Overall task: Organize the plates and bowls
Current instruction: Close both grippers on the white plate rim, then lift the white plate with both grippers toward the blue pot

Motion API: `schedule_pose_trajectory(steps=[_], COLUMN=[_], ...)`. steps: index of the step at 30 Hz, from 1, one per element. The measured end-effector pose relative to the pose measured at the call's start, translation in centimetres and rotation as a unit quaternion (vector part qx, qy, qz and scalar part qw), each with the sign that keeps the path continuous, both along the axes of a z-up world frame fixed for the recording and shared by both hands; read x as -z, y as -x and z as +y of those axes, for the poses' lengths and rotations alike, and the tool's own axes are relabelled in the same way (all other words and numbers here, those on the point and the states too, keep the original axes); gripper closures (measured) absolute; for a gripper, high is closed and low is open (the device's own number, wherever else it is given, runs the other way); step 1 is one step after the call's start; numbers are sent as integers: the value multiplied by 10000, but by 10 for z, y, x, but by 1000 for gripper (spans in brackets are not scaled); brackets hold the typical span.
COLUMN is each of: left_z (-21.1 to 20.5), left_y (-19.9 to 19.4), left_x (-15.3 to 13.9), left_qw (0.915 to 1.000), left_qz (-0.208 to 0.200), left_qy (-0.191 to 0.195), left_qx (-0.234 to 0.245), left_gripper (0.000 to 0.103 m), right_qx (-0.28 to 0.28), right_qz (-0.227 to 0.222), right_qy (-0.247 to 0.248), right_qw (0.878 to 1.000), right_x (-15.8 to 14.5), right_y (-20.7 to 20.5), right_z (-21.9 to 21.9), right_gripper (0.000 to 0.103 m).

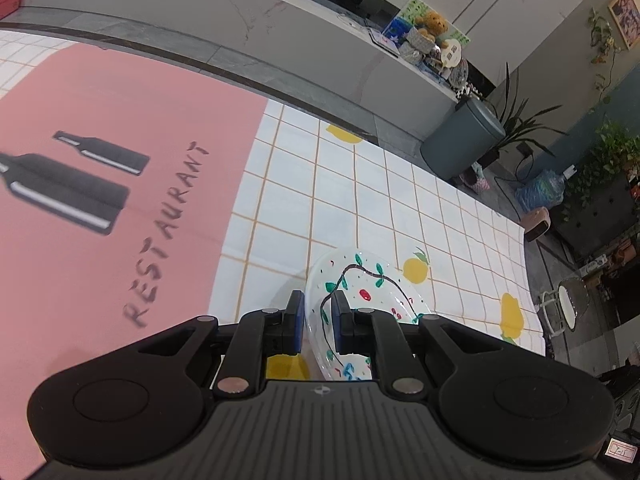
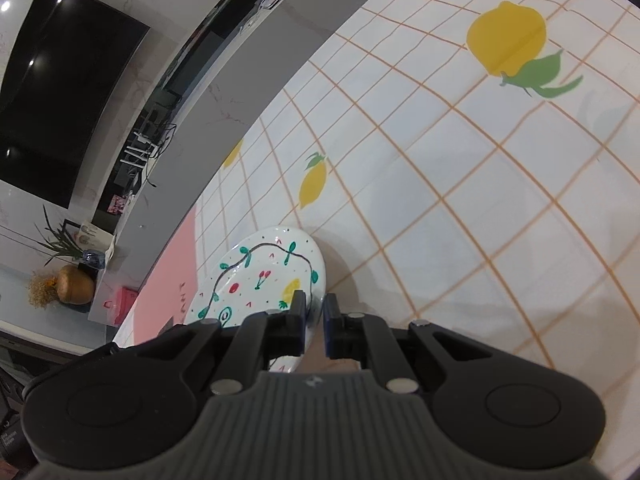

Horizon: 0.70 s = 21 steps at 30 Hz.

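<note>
White ceramic plate (image 1: 366, 292) painted with vines and cherries hangs tilted above the lemon-print tabletop (image 1: 440, 216), its rim pinched by left gripper (image 1: 318, 320) and right gripper (image 2: 314, 320) from opposite edges.

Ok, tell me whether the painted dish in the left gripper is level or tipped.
Tipped. The painted dish stands on edge, its rim clamped between the left gripper fingers, decorated face turned sideways rather than lying flat on the checked tablecloth.

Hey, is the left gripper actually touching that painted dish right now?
Touching. In the left wrist view, the left gripper has its blue fingers closed on either side of the painted dish rim, with no visible gap.
</note>
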<state>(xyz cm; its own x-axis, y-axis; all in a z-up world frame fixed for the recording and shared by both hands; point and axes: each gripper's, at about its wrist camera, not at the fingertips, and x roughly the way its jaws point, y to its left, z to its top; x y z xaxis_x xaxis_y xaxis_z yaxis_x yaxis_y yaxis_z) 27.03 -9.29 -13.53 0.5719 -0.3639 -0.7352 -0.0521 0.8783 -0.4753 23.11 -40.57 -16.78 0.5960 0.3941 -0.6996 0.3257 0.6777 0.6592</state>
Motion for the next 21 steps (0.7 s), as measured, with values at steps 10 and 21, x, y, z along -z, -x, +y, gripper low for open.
schedule_pose_trajectory(steps=[10, 21], left_z=[20, 41], left_y=[56, 121], left_x=[-24, -42], left_qw=[9984, 9957], left_qz=[-297, -641], left_qy=[335, 443], left_qx=[-348, -507], left_gripper=[89, 89], right_qx=[-134, -309], right_qz=[-54, -97], right_qy=[-62, -273], right_qw=[9999, 9991], right_x=[-19, -29], right_y=[47, 105], right_z=[14, 33], right_gripper=[96, 95])
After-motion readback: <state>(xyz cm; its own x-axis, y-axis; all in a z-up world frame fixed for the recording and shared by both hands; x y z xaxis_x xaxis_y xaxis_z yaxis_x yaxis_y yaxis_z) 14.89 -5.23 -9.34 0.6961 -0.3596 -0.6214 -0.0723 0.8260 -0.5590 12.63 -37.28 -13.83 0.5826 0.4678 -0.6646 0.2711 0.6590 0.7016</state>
